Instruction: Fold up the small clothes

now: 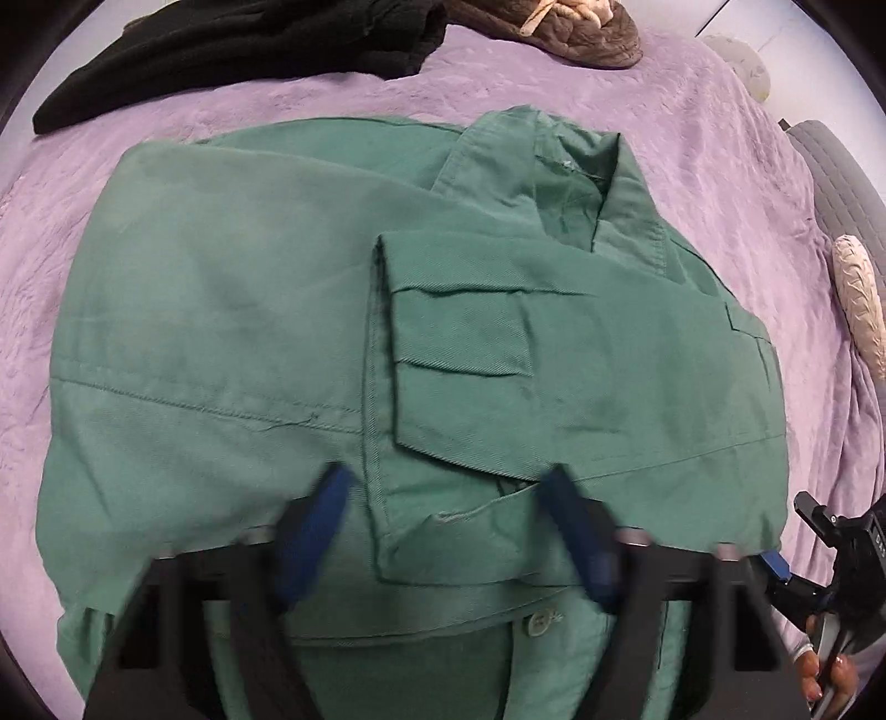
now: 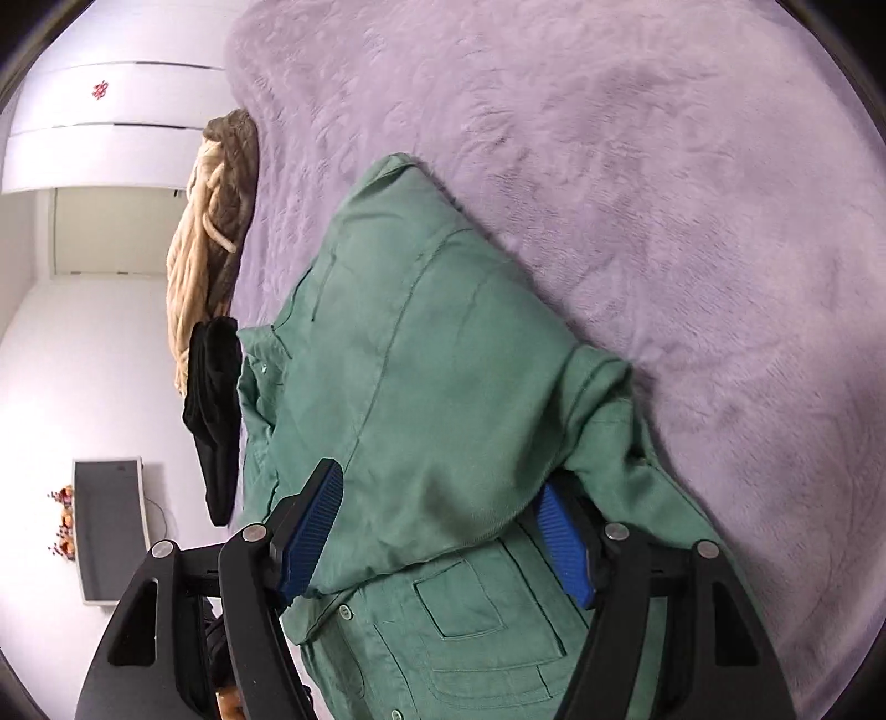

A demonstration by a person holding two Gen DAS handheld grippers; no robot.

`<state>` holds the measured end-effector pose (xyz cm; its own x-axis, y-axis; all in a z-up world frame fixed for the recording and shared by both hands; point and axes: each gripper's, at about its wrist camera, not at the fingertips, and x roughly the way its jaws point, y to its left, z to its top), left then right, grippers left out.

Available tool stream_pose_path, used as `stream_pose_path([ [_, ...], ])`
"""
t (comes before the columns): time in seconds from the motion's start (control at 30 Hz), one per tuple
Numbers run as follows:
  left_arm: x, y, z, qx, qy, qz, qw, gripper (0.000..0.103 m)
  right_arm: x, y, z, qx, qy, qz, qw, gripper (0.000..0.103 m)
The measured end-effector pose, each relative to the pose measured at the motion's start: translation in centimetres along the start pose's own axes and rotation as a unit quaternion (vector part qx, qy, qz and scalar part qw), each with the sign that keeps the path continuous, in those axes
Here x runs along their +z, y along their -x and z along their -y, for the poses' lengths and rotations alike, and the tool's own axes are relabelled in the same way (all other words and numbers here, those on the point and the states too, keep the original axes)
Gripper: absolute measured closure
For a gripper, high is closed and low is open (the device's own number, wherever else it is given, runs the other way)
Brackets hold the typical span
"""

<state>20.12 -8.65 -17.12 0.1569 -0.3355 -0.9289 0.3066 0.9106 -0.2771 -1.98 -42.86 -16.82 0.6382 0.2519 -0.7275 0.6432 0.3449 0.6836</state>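
A: Green cotton-twill jacket (image 1: 249, 310) with flap pockets lies spread across the middle of the fluffy lilac blanket (image 1: 720, 166), collar at the far end. On its left half I see only flat fabric; toward the right, 1 sleeve is laid over the chest with the cuff edge near the centre.

B: And the left gripper (image 1: 443, 498)?

A: It hangs low over the near part of the jacket, pointing steeply down. Its blue pads (image 1: 315, 531) are blurred and stand apart on either side of the folded sleeve edge. I see no pinched cloth, so I read it as released, not grasping.

B: The right gripper (image 2: 437, 520) in its own view?

A: Also unclenched. The 2 ribbed pads straddle a hump of folded green fabric; the right pad sits tucked under the edge of a fold, yet the jaws stand wide and nothing is squeezed. The same gripper shows at the far right of the left wrist view, just off the jacket's edge.

B: So which step?

A: My judgement: the sleeves look folded in, and the body fold is next. That calls for both grippers to close on the near hem, 1 at each corner, then lift and carry it toward the collar.

B: Anything else around?

A: A black garment (image 1: 221, 61) and a brown-and-cream knitted piece (image 1: 565, 27) lie at the far edge, well apart from the jacket.
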Motion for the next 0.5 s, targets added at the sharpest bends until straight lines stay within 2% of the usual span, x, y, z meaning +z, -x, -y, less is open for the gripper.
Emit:
stream_pose_path([
  [0.03, 0.2, 0.0, 0.1, 0.009, -0.003, -0.006, 0.9999, 0.078, -0.3, -0.4, -0.9, 0.003, 0.006, -0.002, 1.000, 0.030],
  [0.13, 0.5, 1.7, -0.8, -0.027, 0.009, 0.013, 0.9995, 0.085, -0.8, -0.2, -1.5, 0.008, 0.019, -0.004, 1.000, 0.030],
  [0.2, 0.4, 3.3, -1.4, -0.026, -0.003, 0.035, 0.9990, 0.094, -1.0, -1.0, -1.4, 0.006, 0.023, -0.013, 1.000, 0.031],
  [0.27, 0.2, 3.6, -2.5, -0.026, -0.005, 0.029, 0.9992, 0.094, -1.3, -1.2, -0.9, -0.008, 0.026, -0.017, 0.999, 0.040],
  [0.37, -0.2, 2.1, -3.6, -0.013, -0.002, 0.007, 0.9999, 0.094, -1.4, -1.7, 0.6, -0.029, 0.013, -0.017, 0.999, 0.061],
  [0.43, -0.7, 1.2, -3.9, -0.009, -0.003, 0.004, 0.9999, 0.094, -1.3, -1.8, 2.0, -0.035, -0.014, -0.018, 0.999, 0.092],
  [0.5, -0.8, 1.2, -3.9, -0.005, -0.009, 0.008, 0.9999, 0.094, -1.4, -1.5, 2.6, -0.032, -0.021, -0.026, 0.999, 0.093],
])
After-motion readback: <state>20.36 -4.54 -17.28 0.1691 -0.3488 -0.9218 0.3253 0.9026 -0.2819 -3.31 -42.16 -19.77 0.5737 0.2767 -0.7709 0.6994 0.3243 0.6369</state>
